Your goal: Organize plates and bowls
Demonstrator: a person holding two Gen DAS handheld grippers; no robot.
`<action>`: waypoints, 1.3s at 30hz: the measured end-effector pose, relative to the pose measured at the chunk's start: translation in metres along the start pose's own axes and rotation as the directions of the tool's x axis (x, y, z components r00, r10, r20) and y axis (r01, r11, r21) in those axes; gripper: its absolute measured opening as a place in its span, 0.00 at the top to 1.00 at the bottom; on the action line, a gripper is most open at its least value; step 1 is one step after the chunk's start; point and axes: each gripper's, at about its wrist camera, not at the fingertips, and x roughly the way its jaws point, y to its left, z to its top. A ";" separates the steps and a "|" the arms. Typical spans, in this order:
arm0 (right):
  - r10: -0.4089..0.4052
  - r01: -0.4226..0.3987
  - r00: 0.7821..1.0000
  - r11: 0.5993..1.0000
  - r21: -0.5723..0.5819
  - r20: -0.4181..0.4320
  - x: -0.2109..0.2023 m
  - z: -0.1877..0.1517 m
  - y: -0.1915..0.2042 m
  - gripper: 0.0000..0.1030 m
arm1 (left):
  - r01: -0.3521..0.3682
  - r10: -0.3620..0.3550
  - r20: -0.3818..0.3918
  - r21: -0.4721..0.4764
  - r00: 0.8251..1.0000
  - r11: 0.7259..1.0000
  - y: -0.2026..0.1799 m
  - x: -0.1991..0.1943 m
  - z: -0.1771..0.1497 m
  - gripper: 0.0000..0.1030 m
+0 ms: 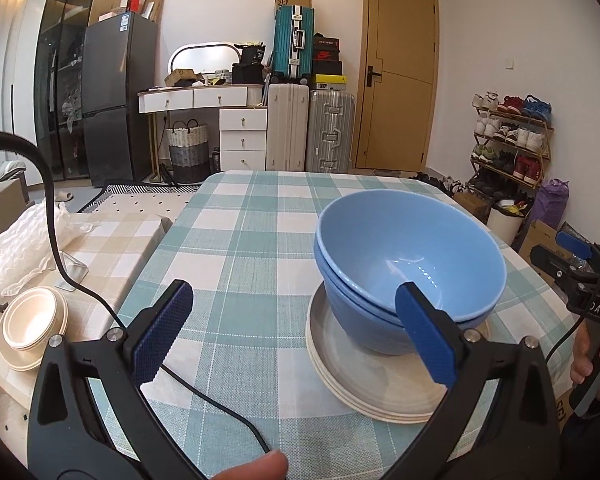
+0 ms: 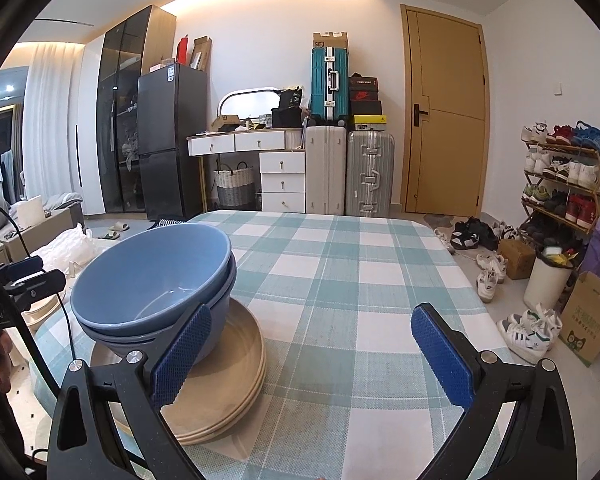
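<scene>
far half and right side of the teal-and-white checked cloth desk lie bare. two nested blue bowls on stacked cream plates block the left-centre. thin black cable trails across the near-left corner.

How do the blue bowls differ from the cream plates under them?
The blue bowls are deep and steep-sided; the cream plates are shallow and wider. The bowls sit tilted on top, while the plates lie flat on the checked tablecloth. Both are nested stacks.
</scene>
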 end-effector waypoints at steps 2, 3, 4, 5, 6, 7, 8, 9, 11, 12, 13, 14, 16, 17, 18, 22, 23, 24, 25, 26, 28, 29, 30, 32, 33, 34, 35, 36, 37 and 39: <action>0.000 0.000 1.000 1.000 -0.005 -0.001 0.001 0.000 0.002 0.01 | 0.003 -0.003 -0.001 0.003 1.000 1.000 -0.001 0.002 -0.002 0.02; 0.001 -0.002 1.000 1.000 -0.008 -0.002 0.002 -0.001 0.003 0.01 | 0.004 -0.004 -0.002 0.005 1.000 1.000 -0.001 0.002 -0.003 0.02; 0.002 -0.002 1.000 1.000 -0.011 -0.003 0.003 -0.001 0.003 0.01 | 0.005 -0.005 -0.002 0.008 1.000 1.000 -0.003 0.002 -0.003 0.02; -0.001 0.001 1.000 1.000 -0.012 -0.003 0.003 -0.001 0.003 0.01 | 0.004 -0.004 -0.003 0.012 1.000 1.000 -0.004 0.002 -0.003 0.02; -0.002 0.002 1.000 1.000 -0.010 -0.004 0.003 -0.002 0.003 0.01 | 0.002 -0.002 -0.006 0.016 1.000 1.000 -0.006 0.003 -0.004 0.02; -0.002 0.002 1.000 1.000 -0.007 -0.005 0.003 -0.002 0.002 0.01 | -0.001 0.001 -0.009 0.020 1.000 1.000 -0.006 0.004 -0.004 0.02; -0.004 0.004 1.000 1.000 -0.006 -0.006 0.002 -0.002 0.002 0.01 | 0.000 0.001 -0.009 0.021 1.000 1.000 -0.007 0.004 -0.005 0.02; -0.009 0.009 1.000 1.000 -0.005 -0.004 0.001 -0.003 0.001 0.01 | 0.001 -0.001 -0.009 0.021 1.000 1.000 -0.008 0.004 -0.005 0.02; -0.017 0.017 1.000 1.000 0.001 0.002 -0.001 -0.002 -0.001 0.01 | 0.000 0.001 -0.008 0.020 1.000 1.000 -0.009 0.005 -0.005 0.02; -0.018 0.018 1.000 1.000 0.007 0.004 -0.001 -0.002 -0.002 0.01 | 0.000 0.000 -0.009 0.019 1.000 1.000 -0.008 0.005 -0.005 0.02; -0.020 0.020 1.000 1.000 0.011 0.003 -0.001 -0.002 -0.003 0.01 | 0.000 0.000 -0.010 0.017 1.000 1.000 -0.008 0.005 -0.005 0.02; -0.021 0.021 1.000 1.000 0.014 0.003 -0.002 -0.002 -0.004 0.01 | 0.001 -0.001 -0.010 0.015 1.000 1.000 -0.008 0.006 -0.005 0.02; -0.022 0.022 1.000 1.000 0.017 0.003 -0.002 -0.003 -0.005 0.01 | 0.001 -0.001 -0.009 0.012 1.000 1.000 -0.009 0.006 -0.005 0.02; -0.022 0.022 1.000 1.000 0.018 0.003 -0.002 -0.003 -0.005 0.01 | 0.001 -0.001 -0.010 0.014 1.000 1.000 -0.008 0.005 -0.005 0.02; -0.021 0.020 1.000 1.000 0.019 0.004 -0.002 -0.003 -0.005 0.01 | 0.001 -0.001 -0.010 0.015 1.000 1.000 -0.008 0.006 -0.005 0.02; -0.022 0.022 1.000 1.000 0.015 0.002 -0.002 -0.003 -0.005 0.01 | 0.001 -0.001 -0.009 0.015 1.000 1.000 -0.008 0.005 -0.005 0.02; -0.021 0.021 1.000 1.000 0.016 0.001 -0.002 -0.003 -0.005 0.01 | 0.000 0.000 -0.010 0.015 1.000 1.000 -0.008 0.005 -0.005 0.02; -0.020 0.020 1.000 1.000 0.016 0.001 -0.002 -0.003 -0.005 0.01 | -0.001 0.001 -0.010 0.016 1.000 1.000 -0.008 0.006 -0.005 0.02; -0.020 0.020 1.000 1.000 0.014 0.001 -0.003 -0.003 -0.005 0.01 | 0.001 -0.001 -0.009 0.016 1.000 1.000 -0.008 0.005 -0.005 0.02; -0.026 0.026 1.000 1.000 0.013 0.007 -0.003 -0.003 -0.005 0.01 | 0.002 -0.002 -0.009 0.015 1.000 1.000 -0.008 0.005 -0.005 0.02; -0.029 0.029 1.000 0.999 0.016 0.009 -0.003 -0.003 -0.005 0.01 | 0.002 -0.002 -0.010 0.014 1.000 1.000 -0.008 0.005 -0.005 0.02; -0.024 0.024 1.000 0.999 0.021 0.004 -0.002 -0.003 -0.006 0.01 | 0.002 -0.002 -0.010 0.014 1.000 1.000 -0.008 0.005 -0.005 0.02; -0.022 0.022 1.000 0.999 0.026 0.002 -0.002 -0.003 -0.006 0.01 | 0.001 -0.001 -0.010 0.014 1.000 1.000 -0.008 0.005 -0.005 0.02; -0.023 0.023 1.000 0.999 0.029 0.001 -0.002 -0.004 -0.006 0.01 | 0.000 0.000 -0.009 0.016 1.000 1.000 -0.008 0.005 -0.005 0.02; -0.023 0.023 1.000 0.999 0.027 0.000 -0.002 -0.004 -0.005 0.01 | -0.002 0.002 -0.008 0.016 1.000 1.000 -0.009 0.005 -0.005 0.02; -0.022 0.022 1.000 0.999 0.024 -0.001 -0.002 -0.004 -0.005 0.01 | -0.003 0.003 -0.008 0.018 1.000 1.000 -0.009 0.005 -0.005 0.02; -0.022 0.022 1.000 1.000 0.022 -0.001 -0.001 -0.004 -0.004 0.01 | -0.002 0.002 -0.007 0.018 1.000 1.000 -0.009 0.005 -0.005 0.02; -0.022 0.022 1.000 1.000 0.020 -0.001 -0.001 -0.004 -0.004 0.01 | -0.002 0.002 -0.007 0.018 1.000 1.000 -0.009 0.005 -0.004 0.02; -0.022 0.022 1.000 1.000 0.021 -0.002 -0.001 -0.004 -0.003 0.01 | -0.002 0.002 -0.006 0.018 1.000 1.000 -0.009 0.005 -0.005 0.02; -0.021 0.021 1.000 1.000 0.023 -0.005 -0.001 -0.004 -0.003 0.01 | -0.002 0.002 -0.006 0.019 1.000 1.000 -0.009 0.005 -0.004 0.02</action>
